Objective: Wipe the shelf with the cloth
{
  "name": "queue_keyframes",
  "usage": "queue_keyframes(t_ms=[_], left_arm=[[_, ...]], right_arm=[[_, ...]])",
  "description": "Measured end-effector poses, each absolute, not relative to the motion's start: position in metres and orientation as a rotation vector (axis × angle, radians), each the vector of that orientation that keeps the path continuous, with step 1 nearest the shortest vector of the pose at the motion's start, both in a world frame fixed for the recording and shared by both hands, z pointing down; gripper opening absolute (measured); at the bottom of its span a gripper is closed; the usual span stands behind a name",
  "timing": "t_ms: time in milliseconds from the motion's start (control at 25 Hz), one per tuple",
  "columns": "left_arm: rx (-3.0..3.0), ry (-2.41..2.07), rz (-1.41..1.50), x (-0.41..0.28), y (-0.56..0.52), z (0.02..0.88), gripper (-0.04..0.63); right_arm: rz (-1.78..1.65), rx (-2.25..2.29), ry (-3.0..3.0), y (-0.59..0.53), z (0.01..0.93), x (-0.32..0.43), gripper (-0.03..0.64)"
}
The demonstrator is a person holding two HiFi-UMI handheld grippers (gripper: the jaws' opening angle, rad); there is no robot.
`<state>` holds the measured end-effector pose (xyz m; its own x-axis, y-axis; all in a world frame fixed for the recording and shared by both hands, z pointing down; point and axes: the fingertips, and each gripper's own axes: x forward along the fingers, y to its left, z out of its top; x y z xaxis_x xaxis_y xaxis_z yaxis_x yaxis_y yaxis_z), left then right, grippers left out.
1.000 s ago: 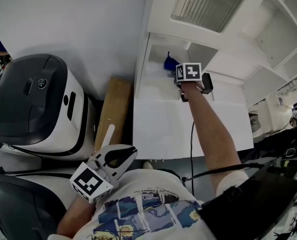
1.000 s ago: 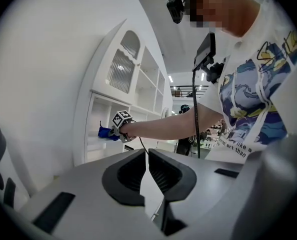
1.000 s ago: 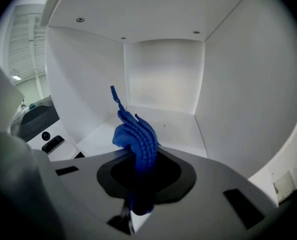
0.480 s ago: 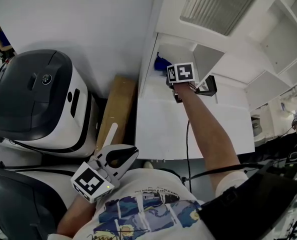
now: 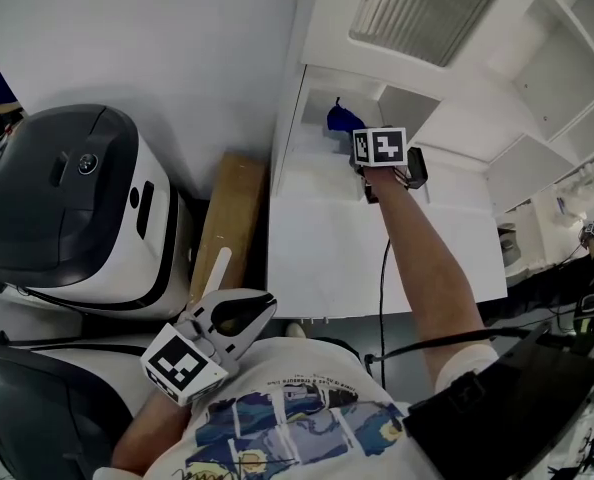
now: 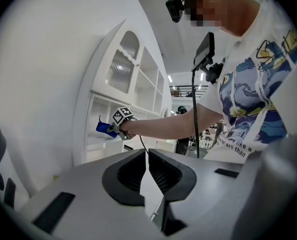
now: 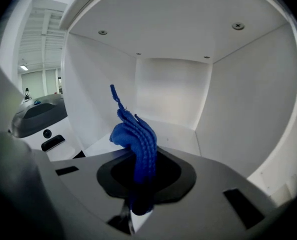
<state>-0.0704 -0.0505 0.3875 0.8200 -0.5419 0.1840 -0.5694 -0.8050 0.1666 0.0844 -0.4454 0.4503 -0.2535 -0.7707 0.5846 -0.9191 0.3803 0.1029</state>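
In the head view my right gripper (image 5: 362,140) reaches into the white shelf compartment (image 5: 312,163) and is shut on the blue cloth (image 5: 342,120). In the right gripper view the cloth (image 7: 134,131) stands bunched up out of the shut jaws of the right gripper (image 7: 143,160), above the shelf floor (image 7: 176,131). My left gripper (image 5: 262,303) hangs low by my torso, away from the shelf, its jaws together with nothing held. From the left gripper (image 6: 147,156) view the cloth (image 6: 106,129) shows far off in the compartment.
A black-and-white machine (image 5: 67,203) stands at the left, with a wooden board (image 5: 232,218) between it and the cabinet. A ribbed glass door (image 5: 422,8) sits above the compartment. More white compartments (image 5: 557,68) lie to the right. A cable (image 5: 384,268) runs along my right arm.
The right gripper carried the cloth left to the compartment's side wall half a second ago and has come back right. The left gripper has not moved.
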Motion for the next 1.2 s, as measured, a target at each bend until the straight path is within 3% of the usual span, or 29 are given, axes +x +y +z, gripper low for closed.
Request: queue_keyframes(t_ms=[560,1200], left_arm=[[2.834,-0.774,0.198,-0.069,-0.047,0.385,0.029],[2.792,-0.838,0.192,-0.092,-0.048,0.388,0.029]], right_arm=[[0.421,1.582,-1.928,-0.426,0.479,0.158,0.067],[0.454,1.532,-2.042,-0.417,0.485,0.094,0.067]])
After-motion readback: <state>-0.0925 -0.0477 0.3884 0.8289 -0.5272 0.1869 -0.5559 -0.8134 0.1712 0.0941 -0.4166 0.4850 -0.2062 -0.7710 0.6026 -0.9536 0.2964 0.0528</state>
